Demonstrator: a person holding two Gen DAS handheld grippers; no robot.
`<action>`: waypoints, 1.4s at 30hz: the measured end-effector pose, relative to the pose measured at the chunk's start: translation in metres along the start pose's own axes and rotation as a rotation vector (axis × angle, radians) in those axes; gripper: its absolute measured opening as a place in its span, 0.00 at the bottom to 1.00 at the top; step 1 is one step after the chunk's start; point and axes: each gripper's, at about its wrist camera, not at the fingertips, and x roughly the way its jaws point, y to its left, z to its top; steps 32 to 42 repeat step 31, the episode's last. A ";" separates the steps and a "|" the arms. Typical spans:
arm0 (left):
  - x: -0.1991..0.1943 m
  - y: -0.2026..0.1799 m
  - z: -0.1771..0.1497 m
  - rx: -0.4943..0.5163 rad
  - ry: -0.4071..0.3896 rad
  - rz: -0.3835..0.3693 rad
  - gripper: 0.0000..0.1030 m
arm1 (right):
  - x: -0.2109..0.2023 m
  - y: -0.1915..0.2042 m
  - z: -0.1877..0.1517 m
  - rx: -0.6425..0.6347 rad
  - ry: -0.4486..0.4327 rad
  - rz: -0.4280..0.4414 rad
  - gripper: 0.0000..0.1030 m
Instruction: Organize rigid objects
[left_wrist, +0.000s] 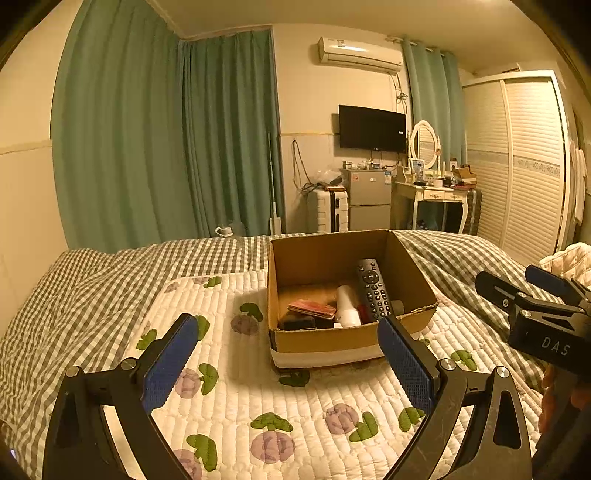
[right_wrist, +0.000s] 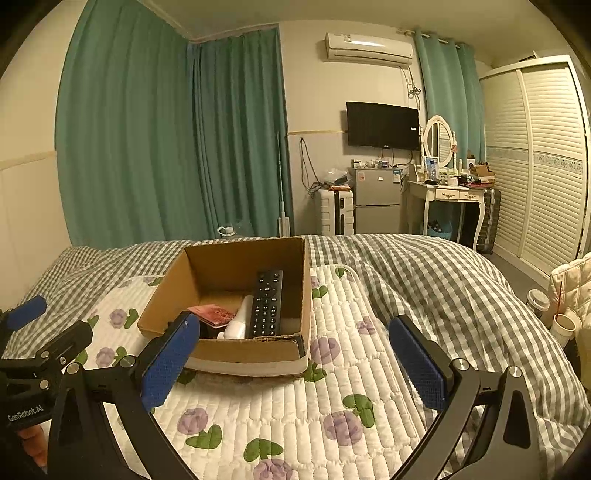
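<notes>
In the left wrist view, the left gripper (left_wrist: 288, 339) filled the bottom of the frame with its two blue-padded fingers (left_wrist: 168, 363) spread wide apart and nothing between them, poised above a white quilted pad (left_wrist: 236, 398) printed with purple flowers and green leaves. Just right of centre stood an open cardboard box (left_wrist: 332, 339) resting on that pad, and inside it lay a dark wallet-like item (left_wrist: 299, 322) at the lower left, a reddish booklet (left_wrist: 312, 309) on top of it, a white bottle (left_wrist: 347, 306) beside that, and a black remote control (left_wrist: 373, 290) leaning along the right wall of the box. At the right edge of the frame the right gripper (left_wrist: 532, 288) reached in from the side, its fingers apart and empty. A checked duvet (left_wrist: 74, 288) covered the bed around the pad. In the right wrist view, the left gripper appeared at the lower left edge, and the right gripper (right_wrist: 295, 350) held its blue pads (right_wrist: 415, 363) wide open with nothing between them. The box sat centre-left there, behind the left finger, with the remote upright against the right wall. Green curtains (right_wrist: 166, 140) hung at the upper left, and a television (right_wrist: 382, 125) was on the far wall.
</notes>
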 end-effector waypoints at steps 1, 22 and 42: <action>0.000 0.000 -0.001 0.000 0.000 -0.003 0.97 | 0.001 0.000 0.000 -0.001 0.004 0.000 1.00; -0.001 0.004 -0.002 -0.006 0.000 0.004 0.97 | 0.010 0.004 -0.008 -0.004 0.030 0.002 1.00; -0.004 0.000 -0.003 0.004 -0.020 0.009 0.97 | 0.011 0.005 -0.010 -0.007 0.033 0.006 1.00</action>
